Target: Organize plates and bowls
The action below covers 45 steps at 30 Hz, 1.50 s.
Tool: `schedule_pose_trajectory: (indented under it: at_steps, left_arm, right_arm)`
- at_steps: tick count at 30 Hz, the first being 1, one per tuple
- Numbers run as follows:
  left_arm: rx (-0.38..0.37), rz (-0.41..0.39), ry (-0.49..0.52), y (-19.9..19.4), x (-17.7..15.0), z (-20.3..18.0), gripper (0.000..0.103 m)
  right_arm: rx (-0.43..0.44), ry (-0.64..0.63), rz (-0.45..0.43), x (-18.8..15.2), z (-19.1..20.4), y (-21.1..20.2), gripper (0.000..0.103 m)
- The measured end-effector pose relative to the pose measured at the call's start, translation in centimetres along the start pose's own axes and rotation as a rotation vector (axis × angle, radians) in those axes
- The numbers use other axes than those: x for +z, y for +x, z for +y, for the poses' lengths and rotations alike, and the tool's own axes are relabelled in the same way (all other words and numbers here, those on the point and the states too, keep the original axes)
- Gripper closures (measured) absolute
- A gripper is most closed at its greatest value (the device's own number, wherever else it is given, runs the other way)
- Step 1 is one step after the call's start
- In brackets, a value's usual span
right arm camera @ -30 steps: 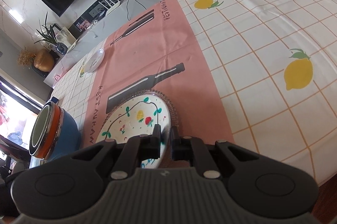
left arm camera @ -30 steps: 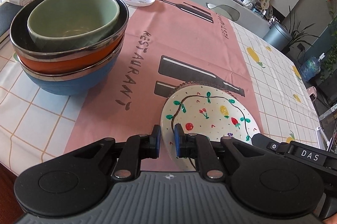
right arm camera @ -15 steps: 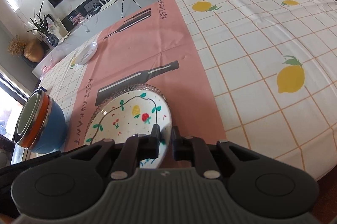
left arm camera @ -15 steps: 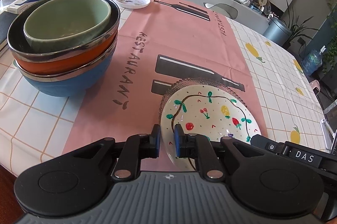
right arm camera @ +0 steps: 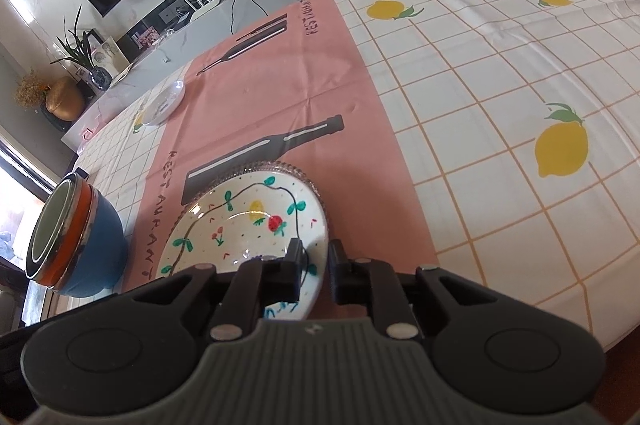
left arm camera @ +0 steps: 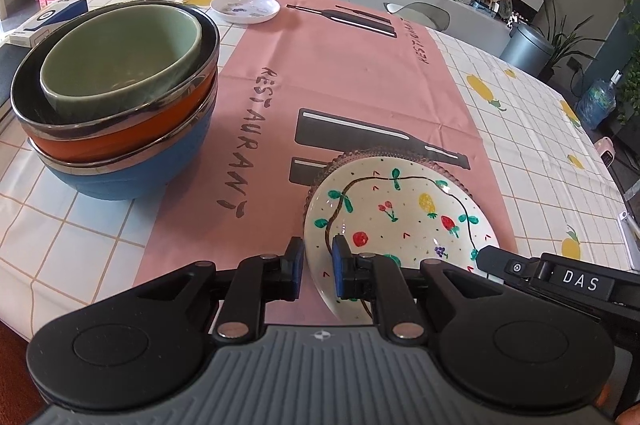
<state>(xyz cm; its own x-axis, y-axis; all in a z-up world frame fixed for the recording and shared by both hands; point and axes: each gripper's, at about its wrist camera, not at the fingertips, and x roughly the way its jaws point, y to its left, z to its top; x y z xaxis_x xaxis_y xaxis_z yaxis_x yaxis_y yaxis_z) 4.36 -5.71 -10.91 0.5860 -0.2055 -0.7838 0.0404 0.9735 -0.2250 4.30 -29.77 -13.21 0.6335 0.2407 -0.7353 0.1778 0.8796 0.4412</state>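
A white plate painted with fruit [left arm camera: 400, 217] [right arm camera: 248, 225] rests on a clear glass plate with a beaded rim [left arm camera: 380, 155] [right arm camera: 280, 169] on the pink runner. My left gripper [left arm camera: 318, 261] straddles the painted plate's left rim, jaws narrowly apart around it. My right gripper [right arm camera: 314, 263] straddles its right rim the same way. A stack of three bowls, green in orange in blue [left arm camera: 120, 93] [right arm camera: 72, 237], stands to the left. A small white dish [left arm camera: 245, 8] [right arm camera: 163, 103] lies at the far side.
The table has a checked lemon cloth [right arm camera: 520, 73] with a pink runner [left arm camera: 340, 77]. A blue and white box [left arm camera: 48, 21] lies at the far left edge. A chair back [left arm camera: 418, 13] stands behind the table. The near table edge is just below both grippers.
Both cameras have shifted slightly and levelled over the last second. Both grippers have stayed on the painted plate's rim. The plate's place on the glass plate looks unchanged.
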Motion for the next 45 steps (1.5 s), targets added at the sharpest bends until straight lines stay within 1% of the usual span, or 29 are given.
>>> schedule_pose_trajectory:
  at_steps: [2,4,5,6,8,9,11,15,16,17,19,21,23,24,25,28,31,36,41,43,45]
  left_arm:
    - [-0.006,0.0,-0.008,-0.1,0.1,0.1,0.087]
    - [-0.005,-0.004,-0.013,-0.3,0.2,0.2,0.085]
    - [-0.008,-0.009,-0.015,-0.5,0.2,0.3,0.081]
    - [-0.016,-0.014,-0.015,-0.8,0.2,0.3,0.079]
    - [-0.03,-0.017,-0.016,-1.3,0.2,0.4,0.072]
    - [-0.039,-0.017,-0.012,-1.6,0.1,0.4,0.071]
    - [-0.054,-0.012,-0.009,-2.1,-0.2,0.6,0.066]
    - [-0.084,0.045,-0.046,-2.1,-0.9,1.5,0.065]
    - [-0.103,0.07,-0.062,-2.1,-1.0,1.8,0.066]
    - [-0.124,0.088,-0.077,-2.0,-1.1,2.1,0.073]
    - [-0.159,0.114,-0.1,-1.9,-1.3,2.4,0.08]
    - [-0.179,0.113,-0.1,-1.8,-1.3,2.4,0.085]
    - [-0.192,0.11,-0.095,-1.7,-1.2,2.3,0.093]
    - [-0.194,0.107,-0.089,-1.6,-1.2,2.1,0.094]
    - [-0.194,0.106,-0.085,-1.6,-1.2,2.0,0.094]
    - [-0.19,0.101,-0.085,-1.5,-1.3,1.9,0.096]
    - [-0.189,0.096,-0.084,-1.4,-1.3,1.8,0.098]
    - [-0.192,0.099,-0.084,-1.1,-1.3,1.7,0.099]
    - [-0.182,0.1,-0.084,-1.2,-1.3,1.8,0.098]
    - [-0.175,0.091,-0.083,-1.5,-1.3,2.0,0.098]
    - [-0.172,0.078,-0.077,-1.8,-1.1,2.0,0.097]
  right_arm:
    - [0.005,0.003,0.004,0.0,0.0,-0.1,0.088]
    - [0.01,0.007,0.006,0.1,-0.1,-0.2,0.08]
    - [0.013,0.009,0.006,0.1,-0.1,-0.3,0.075]
    - [0.017,0.01,0.006,0.1,-0.1,-0.4,0.072]
    - [0.024,0.015,0.016,0.1,-0.1,-0.6,0.07]
    - [0.03,0.021,0.024,0.1,-0.2,-0.7,0.068]
    - [0.038,0.026,0.034,-0.1,-0.3,-1.1,0.068]
    - [0.047,0.015,0.054,-0.7,-0.2,-1.9,0.068]
    - [0.051,0.018,0.064,-0.8,-0.2,-2.0,0.069]
    - [0.049,0.019,0.078,-1.0,-0.2,-2.1,0.074]
    - [0.042,0.02,0.091,-1.3,-0.2,-2.4,0.077]
    - [0.048,0.033,0.109,-1.6,-0.4,-2.5,0.088]
    - [0.075,0.056,0.127,-1.8,-0.6,-2.5,0.092]
    - [0.088,0.063,0.132,-1.9,-0.6,-2.4,0.095]
    - [0.096,0.061,0.135,-1.9,-0.4,-2.4,0.097]
    - [0.083,0.043,0.129,-1.9,0.0,-2.3,0.097]
    - [0.085,0.058,0.128,-1.8,-0.1,-2.1,0.099]
    - [0.071,0.053,0.121,-1.5,0.0,-1.7,0.101]
    - [0.069,0.043,0.124,-1.4,0.1,-1.6,0.101]
    - [0.062,0.042,0.116,-1.4,0.1,-1.8,0.097]
    - [0.05,0.025,0.1,-1.3,0.2,-2.2,0.096]
